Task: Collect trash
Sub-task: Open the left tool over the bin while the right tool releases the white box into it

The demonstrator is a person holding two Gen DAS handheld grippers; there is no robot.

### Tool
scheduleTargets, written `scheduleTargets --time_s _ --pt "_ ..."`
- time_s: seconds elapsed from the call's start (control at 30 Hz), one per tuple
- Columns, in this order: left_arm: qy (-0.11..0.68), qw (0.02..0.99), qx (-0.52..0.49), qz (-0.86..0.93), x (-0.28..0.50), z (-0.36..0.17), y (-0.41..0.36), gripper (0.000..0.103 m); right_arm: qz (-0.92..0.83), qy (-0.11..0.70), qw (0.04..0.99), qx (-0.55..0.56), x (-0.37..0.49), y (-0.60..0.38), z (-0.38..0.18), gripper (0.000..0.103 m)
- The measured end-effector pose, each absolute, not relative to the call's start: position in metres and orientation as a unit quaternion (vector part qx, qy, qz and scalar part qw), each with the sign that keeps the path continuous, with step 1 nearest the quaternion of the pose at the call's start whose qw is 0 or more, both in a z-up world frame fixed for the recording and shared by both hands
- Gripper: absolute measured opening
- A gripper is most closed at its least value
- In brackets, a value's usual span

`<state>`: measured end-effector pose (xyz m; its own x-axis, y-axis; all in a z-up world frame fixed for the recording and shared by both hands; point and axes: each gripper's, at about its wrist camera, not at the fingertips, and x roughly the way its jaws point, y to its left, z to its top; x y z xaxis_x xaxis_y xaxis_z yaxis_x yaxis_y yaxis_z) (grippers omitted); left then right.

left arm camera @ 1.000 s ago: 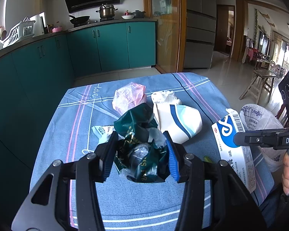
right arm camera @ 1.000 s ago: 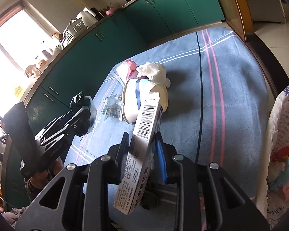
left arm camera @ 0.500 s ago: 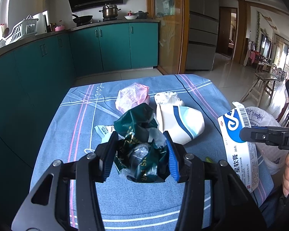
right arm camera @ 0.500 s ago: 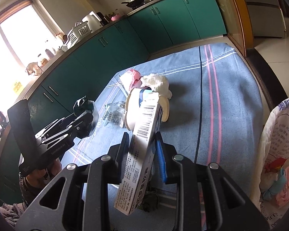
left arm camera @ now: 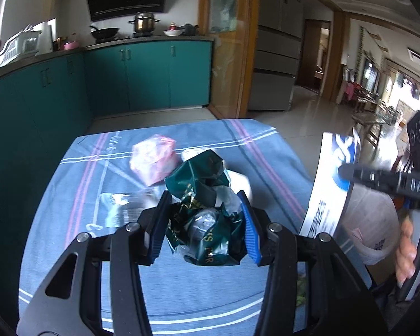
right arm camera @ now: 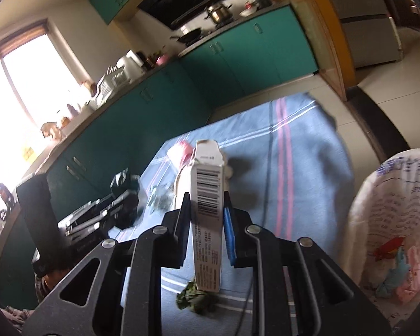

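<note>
Over a table covered in a blue striped cloth (left arm camera: 215, 294), the left gripper (left arm camera: 201, 224) is clamped on a crumpled dark green wrapper (left arm camera: 207, 212), held above the cloth. Past it lie a pink bag (left arm camera: 154, 161) and a clear wrapper (left arm camera: 117, 210). Further right, the right gripper (right arm camera: 205, 224) pinches an upright white carton (right arm camera: 207, 204) with a barcode. Below it lies a green leafy scrap (right arm camera: 194, 299). At the far right stands an open white trash bag (right arm camera: 389, 196) with litter inside.
</note>
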<state>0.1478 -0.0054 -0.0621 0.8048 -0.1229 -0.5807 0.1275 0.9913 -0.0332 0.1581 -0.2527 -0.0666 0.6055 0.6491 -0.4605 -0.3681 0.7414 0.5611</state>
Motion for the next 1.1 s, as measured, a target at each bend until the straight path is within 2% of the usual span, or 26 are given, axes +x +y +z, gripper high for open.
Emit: scheduleTargets --time_s 0.23,0.43,0.57,0.63,0.7,0.73,0.77,0.8,0.9,0.93,0.97,1.1 --pt "0.294 0.947 0.033 -0.122 0.151 -0.053 -0.051 0.048 0.169 0.269 0.925 0.207 0.139 -0.329 -0.047 0.022" --pt "0.317 0.918 0.031 -0.234 0.171 -0.044 -0.126 0.048 0.012 0.285 0.94 0.188 0.139 -0.378 -0.068 0.022" --pt "0.321 0.9 0.074 -0.286 0.176 -0.05 -0.19 0.049 -0.049 0.308 0.933 0.177 0.142 -0.391 -0.081 0.022" --pt "0.327 0.889 0.062 -0.314 0.18 -0.052 -0.206 0.049 -0.061 0.308 0.933 0.175 0.14 -0.397 -0.082 0.022" --pt "0.343 0.87 0.034 -0.352 0.186 -0.055 -0.221 0.052 -0.08 0.306 0.931 0.18 0.138 -0.402 -0.084 0.023" --pt "0.349 0.864 0.026 -0.363 0.188 -0.057 -0.227 0.058 -0.095 0.307 0.928 0.187 0.137 -0.406 -0.085 0.023" --pt "0.352 0.861 0.024 -0.367 0.189 -0.059 -0.231 0.075 -0.105 0.308 0.926 0.193 0.135 -0.409 -0.085 0.024" --pt "0.349 0.865 0.032 -0.358 0.189 -0.058 -0.233 0.08 -0.117 0.306 0.923 0.201 0.133 -0.412 -0.086 0.027" --pt "0.309 0.894 0.069 -0.318 0.185 -0.048 -0.22 0.086 -0.131 0.289 0.928 0.196 0.131 -0.416 -0.081 0.042" --pt "0.304 0.899 0.077 -0.306 0.184 -0.046 -0.217 0.087 -0.132 0.282 0.931 0.191 0.132 -0.414 -0.079 0.056" --pt "0.297 0.907 0.086 -0.287 0.184 -0.043 -0.208 0.089 -0.125 0.273 0.935 0.188 0.129 -0.411 -0.077 0.065" --pt "0.272 0.94 0.12 -0.166 0.192 -0.035 -0.141 0.091 -0.051 0.262 0.945 0.191 0.126 -0.388 -0.074 0.067"
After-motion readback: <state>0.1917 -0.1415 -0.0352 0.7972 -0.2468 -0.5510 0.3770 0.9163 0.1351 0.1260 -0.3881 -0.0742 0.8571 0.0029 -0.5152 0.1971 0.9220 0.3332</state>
